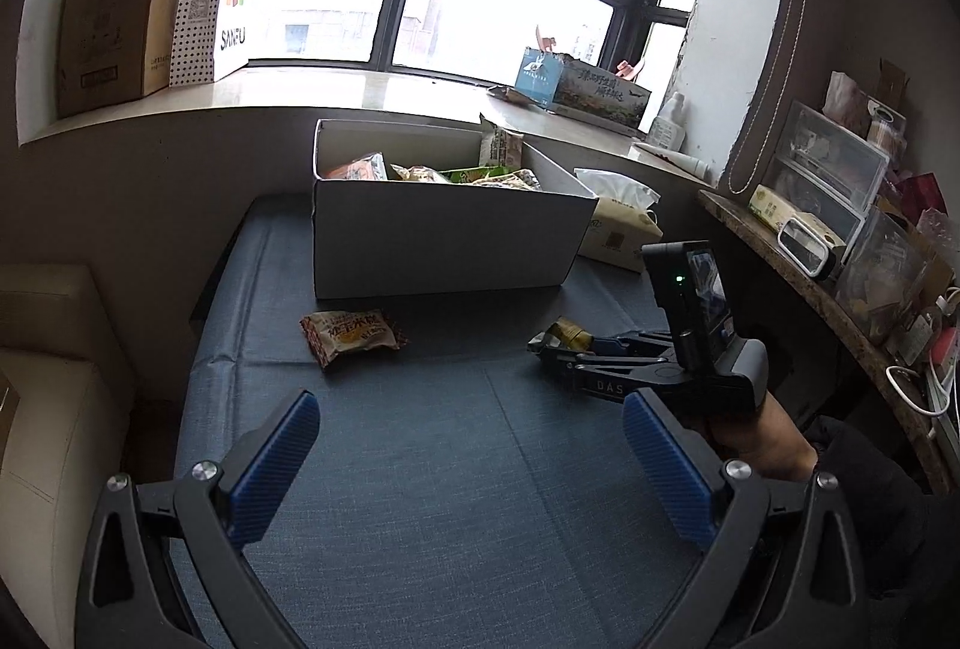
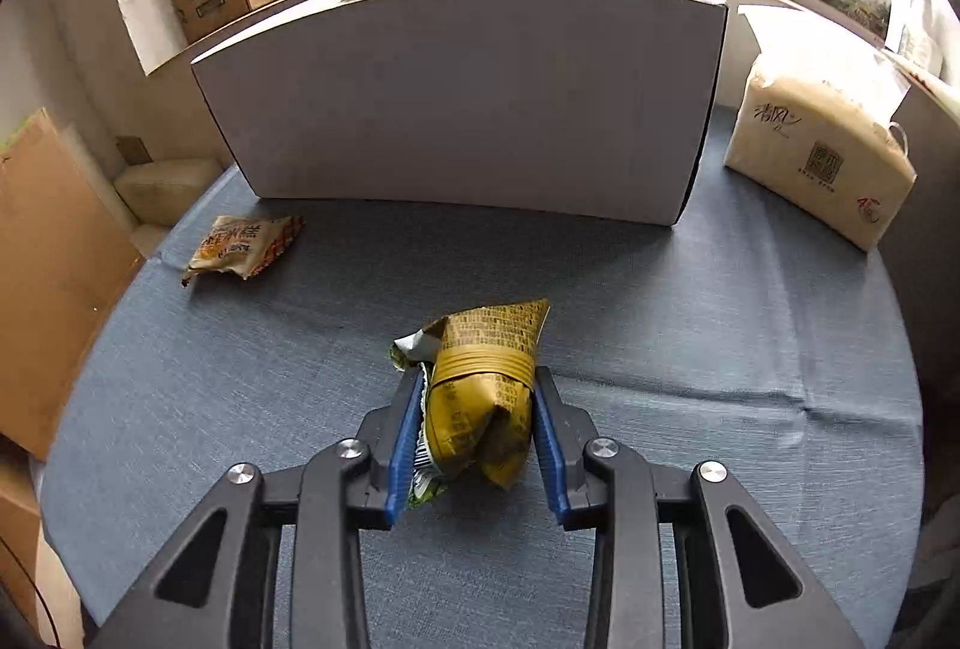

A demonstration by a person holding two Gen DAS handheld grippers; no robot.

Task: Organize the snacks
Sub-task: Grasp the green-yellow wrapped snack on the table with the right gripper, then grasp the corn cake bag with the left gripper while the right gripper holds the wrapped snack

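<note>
Right gripper (image 2: 477, 424) is clamping gold snack packet (image 2: 486, 379) for boxing in white box (image 2: 462, 102); left gripper (image 1: 471, 460) is waiting wide, empty.

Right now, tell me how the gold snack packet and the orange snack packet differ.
The gold snack packet is pinched between the right gripper pads; the orange snack packet lies loose on the blue mat, untouched. The gold one is crumpled and bulky, the orange one flatter. Both sit outside the white box.
</note>
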